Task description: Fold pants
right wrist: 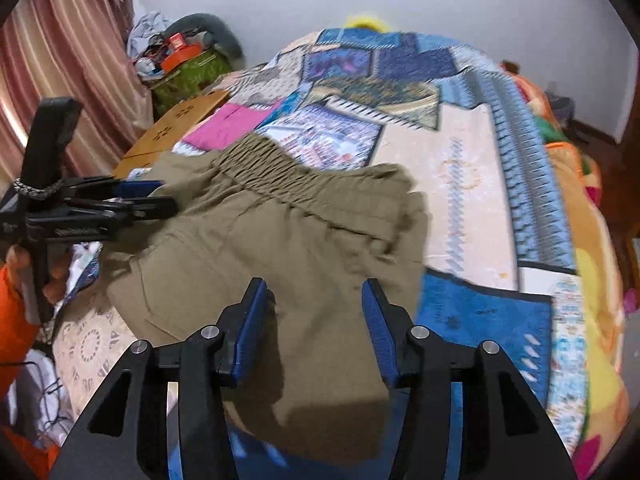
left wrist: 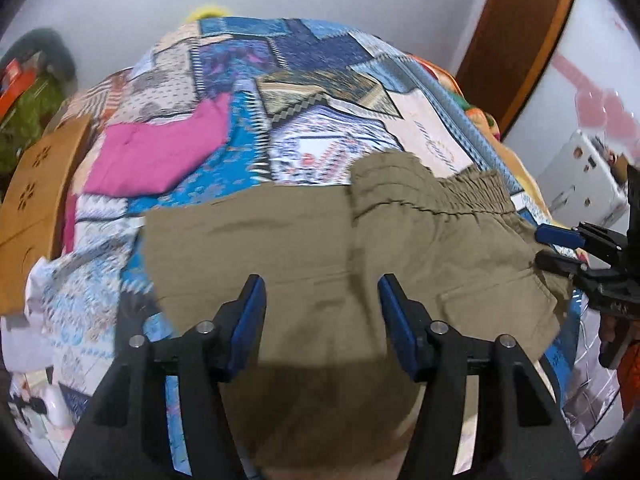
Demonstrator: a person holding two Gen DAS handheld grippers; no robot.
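Here, olive pants [left wrist: 304, 248] lying half-folded on a patchwork bedspread [right wrist: 472, 184], left tool [left wrist: 322, 292] and right tool [right wrist: 316, 292] both hovering spread apart, pink curtain [right wrist: 68, 52] hanging beside a white wall [right wrist: 460, 0].

Bare bedspread [right wrist: 472, 184] at frame right, pink cloth [left wrist: 160, 156] and wooden board [left wrist: 36, 200] crowding upper left

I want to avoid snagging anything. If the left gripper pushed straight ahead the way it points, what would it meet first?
Most likely the olive pants. The left gripper is open and the cloth fills the gap ahead of its fingers. Past that lies the patchwork bedspread. Depth is hard to judge through the fisheye.
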